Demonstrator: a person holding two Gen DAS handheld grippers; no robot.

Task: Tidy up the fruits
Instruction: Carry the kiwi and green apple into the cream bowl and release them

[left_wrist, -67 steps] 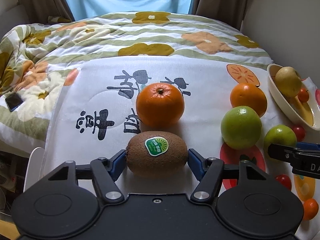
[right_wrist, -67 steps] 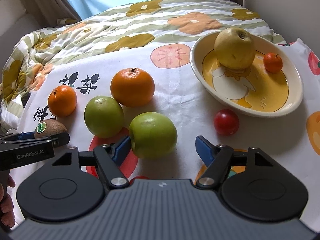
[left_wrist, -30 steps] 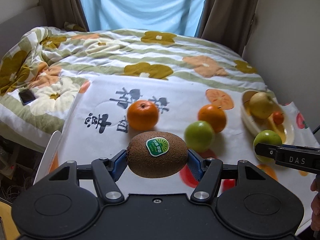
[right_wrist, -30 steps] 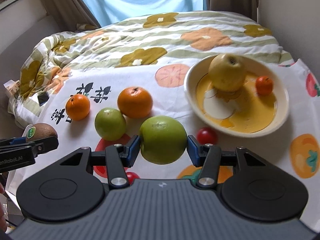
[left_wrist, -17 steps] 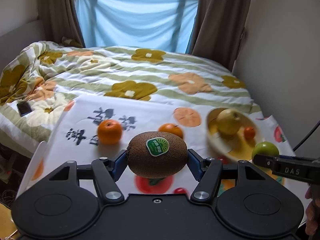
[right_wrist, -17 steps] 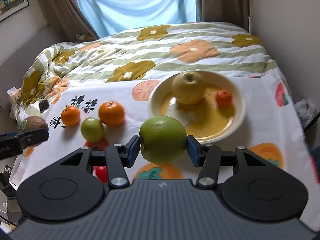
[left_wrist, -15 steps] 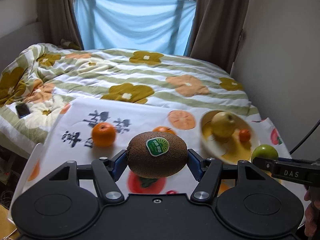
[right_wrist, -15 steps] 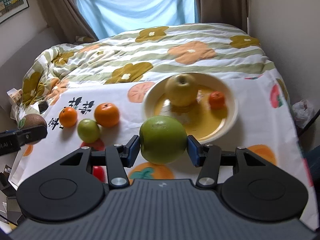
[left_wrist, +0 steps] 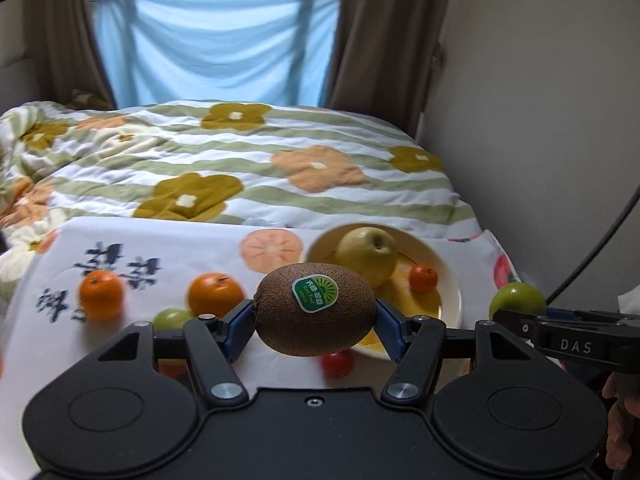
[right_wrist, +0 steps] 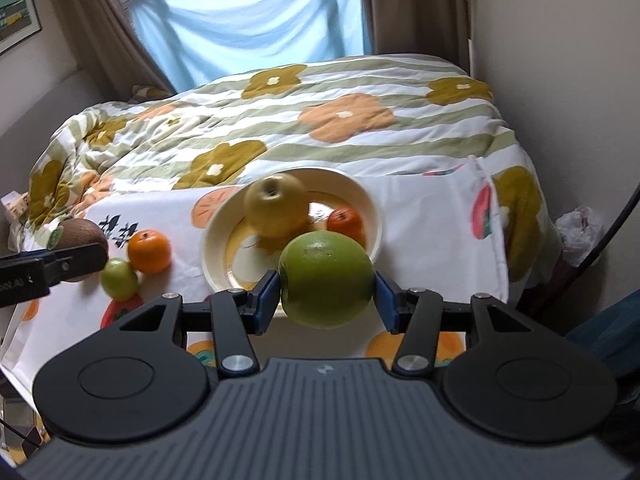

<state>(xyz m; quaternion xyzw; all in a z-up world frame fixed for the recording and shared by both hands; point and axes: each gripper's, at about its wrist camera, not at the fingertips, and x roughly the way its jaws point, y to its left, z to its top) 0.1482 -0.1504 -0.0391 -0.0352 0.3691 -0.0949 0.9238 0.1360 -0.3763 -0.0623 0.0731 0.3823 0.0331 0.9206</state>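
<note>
Both grippers have lifted off the cloth point(left_wrist: 208, 240) since two seconds back: left gripper point(left_wrist: 315, 318) clamped on one kiwi point(left_wrist: 315, 309), right gripper point(right_wrist: 326, 294) on one green fruit point(right_wrist: 326, 284). Bowl point(right_wrist: 370, 208) at 12 o'clock holds one pear point(right_wrist: 276, 210), one small orange fruit point(right_wrist: 346, 222). Two oranges point(left_wrist: 216, 294), one green one point(right_wrist: 119, 278) on the cloth at 9.

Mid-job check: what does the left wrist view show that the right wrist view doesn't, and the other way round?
Only the left wrist view: the sticker face of the kiwi clamped in the left gripper, and a small red fruit on the cloth below it.
Only the right wrist view: the green fruit filling the right gripper, and a framed picture on the wall.
Both: the bowl holding a yellow apple and a small orange fruit, plus each other's gripper at the edge.
</note>
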